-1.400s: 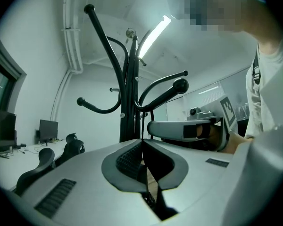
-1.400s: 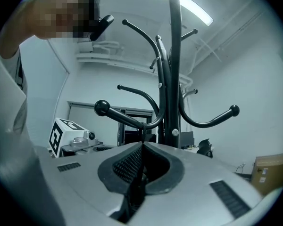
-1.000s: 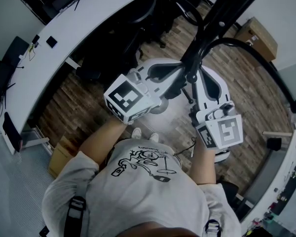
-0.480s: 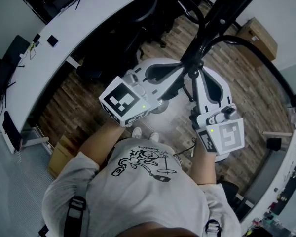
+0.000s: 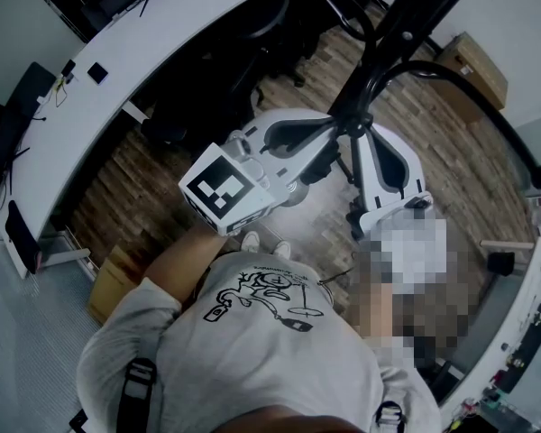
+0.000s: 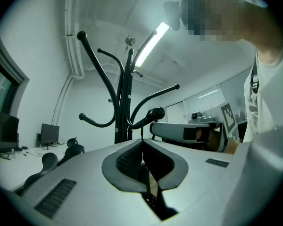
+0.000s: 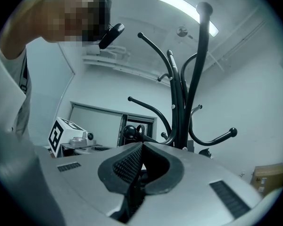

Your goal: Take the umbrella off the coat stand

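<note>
Here two closed hand-held grippers, left [image 6: 141, 140] and right [image 7: 142, 145], face one coat stand [image 6: 124, 107].

Curved white desk [image 5: 162, 34], black office chair [image 5: 260, 18], cardboard box [image 5: 473, 66], wooden floor [image 5: 135, 197]

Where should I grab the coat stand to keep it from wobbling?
Probably the pole, just under the hooks, coming in from the side. It stands straight and is slim, so jaws can close round it. The hooks curve outward and end in knobs. A pull out there would likely tip it.
</note>
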Available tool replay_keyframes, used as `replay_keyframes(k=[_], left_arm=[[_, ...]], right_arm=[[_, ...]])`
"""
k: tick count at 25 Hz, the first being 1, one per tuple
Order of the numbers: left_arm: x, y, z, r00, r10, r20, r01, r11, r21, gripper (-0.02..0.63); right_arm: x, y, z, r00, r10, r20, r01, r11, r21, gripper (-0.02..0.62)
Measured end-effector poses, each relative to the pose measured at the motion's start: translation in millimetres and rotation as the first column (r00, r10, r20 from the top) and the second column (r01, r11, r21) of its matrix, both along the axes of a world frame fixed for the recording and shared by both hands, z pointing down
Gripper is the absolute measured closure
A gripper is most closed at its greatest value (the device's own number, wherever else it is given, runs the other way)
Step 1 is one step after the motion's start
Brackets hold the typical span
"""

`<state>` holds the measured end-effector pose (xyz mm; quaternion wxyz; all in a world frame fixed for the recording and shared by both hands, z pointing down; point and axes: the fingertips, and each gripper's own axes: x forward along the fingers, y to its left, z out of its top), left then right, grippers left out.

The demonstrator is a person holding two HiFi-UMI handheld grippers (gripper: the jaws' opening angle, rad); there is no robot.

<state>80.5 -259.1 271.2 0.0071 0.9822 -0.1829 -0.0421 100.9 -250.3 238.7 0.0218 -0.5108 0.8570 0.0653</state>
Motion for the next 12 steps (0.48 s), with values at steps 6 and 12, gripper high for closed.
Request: replay_keyframes(k=[6, 12], left_arm=[[-1.9, 6.8, -1.6, 1.0, 0.002, -0.001, -0.002, 1.0, 0.002, 0.583], [-5.6, 6.6, -4.0, 1.0, -0.002, -0.005, 0.002, 1.0, -0.001, 0.584]], right_arm=[[-2.9, 6.2, -1.8, 1.0, -0.003, -0.005, 0.004, 1.0, 0.004, 0.588], [-7.0, 6.2, -4.5, 1.0, -0.013, -0.008, 0.013, 1.0, 0.007, 0.588]])
